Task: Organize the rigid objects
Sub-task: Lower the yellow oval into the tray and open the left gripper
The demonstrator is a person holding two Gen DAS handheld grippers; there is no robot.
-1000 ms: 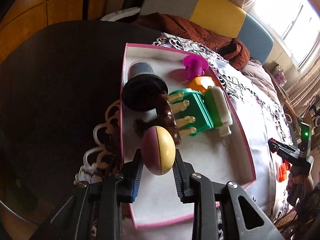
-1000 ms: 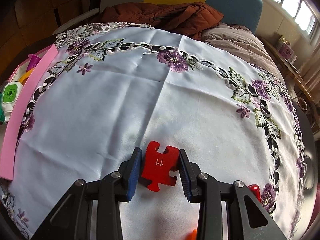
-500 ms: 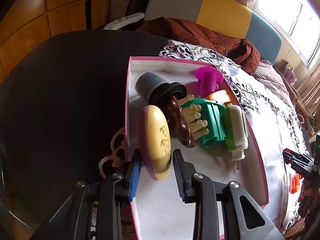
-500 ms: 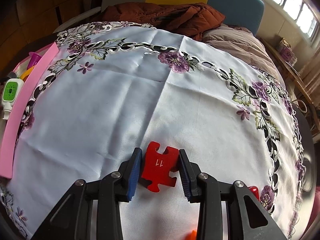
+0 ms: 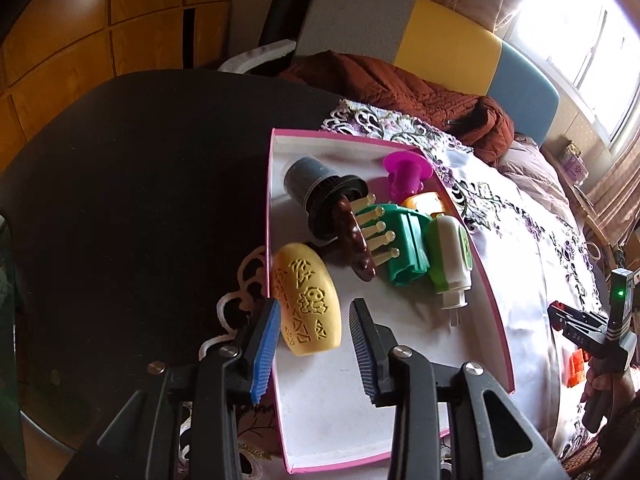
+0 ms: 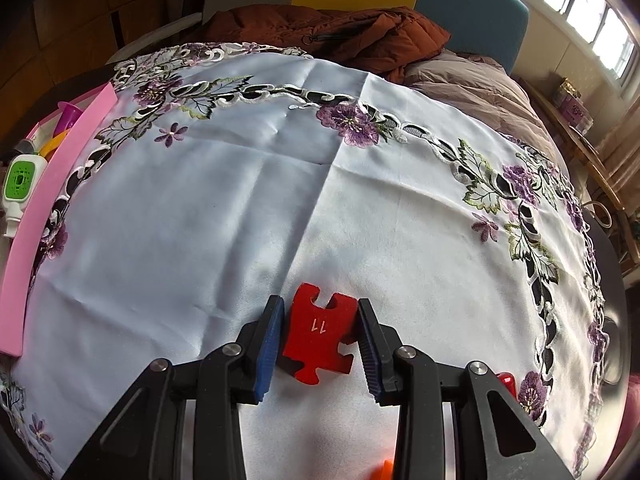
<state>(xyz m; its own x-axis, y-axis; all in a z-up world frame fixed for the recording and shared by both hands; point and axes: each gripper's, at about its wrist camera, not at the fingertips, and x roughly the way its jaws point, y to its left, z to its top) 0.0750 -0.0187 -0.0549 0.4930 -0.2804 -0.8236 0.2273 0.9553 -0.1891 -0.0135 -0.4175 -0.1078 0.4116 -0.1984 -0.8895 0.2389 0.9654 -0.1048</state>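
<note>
My left gripper (image 5: 314, 336) is opening over the pink-rimmed box (image 5: 486, 280), its pads drawing off the yellow embossed oval (image 5: 308, 300), which lies in the box at about seven o'clock, against the left rim. My right gripper (image 6: 318, 338) is clamped on the red puzzle piece (image 6: 320, 334) over the embroidered tablecloth (image 6: 224, 200).
</note>
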